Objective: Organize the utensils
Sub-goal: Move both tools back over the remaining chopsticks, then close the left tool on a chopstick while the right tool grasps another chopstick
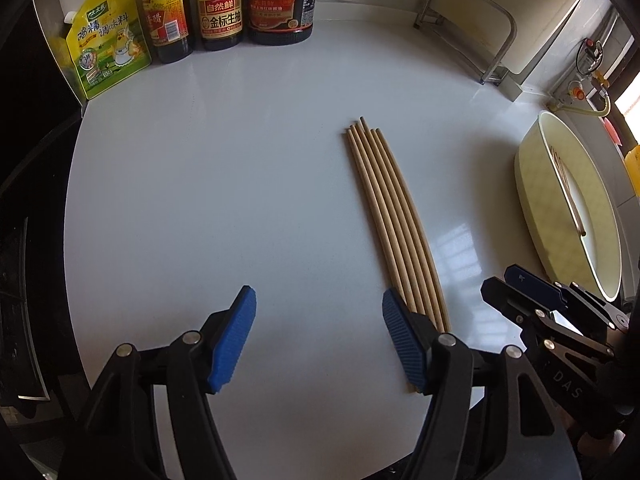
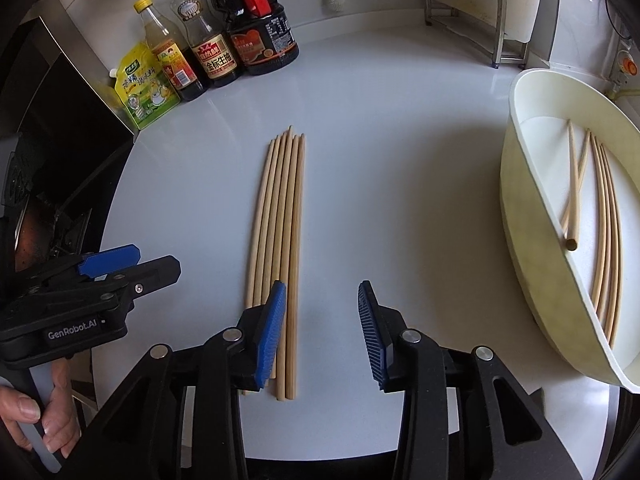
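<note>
Left tool (image 1: 316, 336): jaws apart, empty, over the white counter (image 1: 200, 200). Bundle of pale wooden chopsticks (image 2: 280, 240) lies flat just right of it. Right tool (image 2: 322, 332): jaws apart, over the bundle's near ends. Cream oval plastic tub (image 2: 520, 220), far right, holds more chopsticks.

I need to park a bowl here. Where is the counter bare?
Bare: between the chopsticks and the tub, and left of the chopsticks toward the stove. Crowded: the back left corner, with sauce bottles and a yellow pouch.
</note>
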{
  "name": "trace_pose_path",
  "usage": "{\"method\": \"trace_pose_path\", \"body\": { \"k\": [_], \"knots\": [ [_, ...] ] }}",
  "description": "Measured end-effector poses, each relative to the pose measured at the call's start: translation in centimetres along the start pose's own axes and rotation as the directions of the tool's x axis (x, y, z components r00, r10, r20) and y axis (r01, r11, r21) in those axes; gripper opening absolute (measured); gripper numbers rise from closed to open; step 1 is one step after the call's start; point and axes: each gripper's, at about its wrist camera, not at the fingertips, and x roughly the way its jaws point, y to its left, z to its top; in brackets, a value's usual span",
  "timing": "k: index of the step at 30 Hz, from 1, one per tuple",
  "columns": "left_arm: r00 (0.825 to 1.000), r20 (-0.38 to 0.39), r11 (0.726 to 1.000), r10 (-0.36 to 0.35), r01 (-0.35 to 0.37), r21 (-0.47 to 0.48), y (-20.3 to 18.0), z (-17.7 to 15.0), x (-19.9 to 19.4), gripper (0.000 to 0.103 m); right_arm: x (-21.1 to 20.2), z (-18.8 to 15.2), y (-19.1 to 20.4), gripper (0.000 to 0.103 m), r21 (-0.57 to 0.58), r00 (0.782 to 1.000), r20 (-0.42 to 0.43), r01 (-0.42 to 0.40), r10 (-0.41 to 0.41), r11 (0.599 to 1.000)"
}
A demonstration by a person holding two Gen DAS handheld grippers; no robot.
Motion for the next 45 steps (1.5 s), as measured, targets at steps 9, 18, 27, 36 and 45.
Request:
{"method": "trace_pose_path", "body": {
  "k": [9,18,27,36,45],
  "knots": [
    [1.0,-0.018,1.0,0.009,-0.01,-0.025,0.7,-1.1,1.4,0.065,3.2,-0.1,0.7,0.037,-0.012,0.999,-0.038,0.014,-0.014,1.0],
    [1.0,-0.007,0.999,-0.013,0.013,-0.042,0.6,-1.1,1.7,0.065,3.4,0.5,1.8,0.038,-0.072,0.996,-0.011,0.092,-0.093,0.993],
    [1.0,0.027,1.0,-0.01,0.01,-0.012,-1.2,-0.6,2.1,0.068,3.3,0.3,0.6,0.038,-0.078,0.991,-0.001,0.132,-0.133,0.988],
    [1.0,0.025,1.0,0.001,-0.001,0.031,-3.4,-0.2,3.5,0.068,3.1,-0.2,-0.9,0.038,-0.047,0.991,0.016,0.133,-0.132,0.99],
    [0.999,-0.005,0.998,0.04,-0.04,0.048,-3.7,-0.6,4.7,0.069,3.0,-0.3,-1.2,0.038,-0.045,0.991,0.034,0.131,-0.129,0.99]
  ]
}}
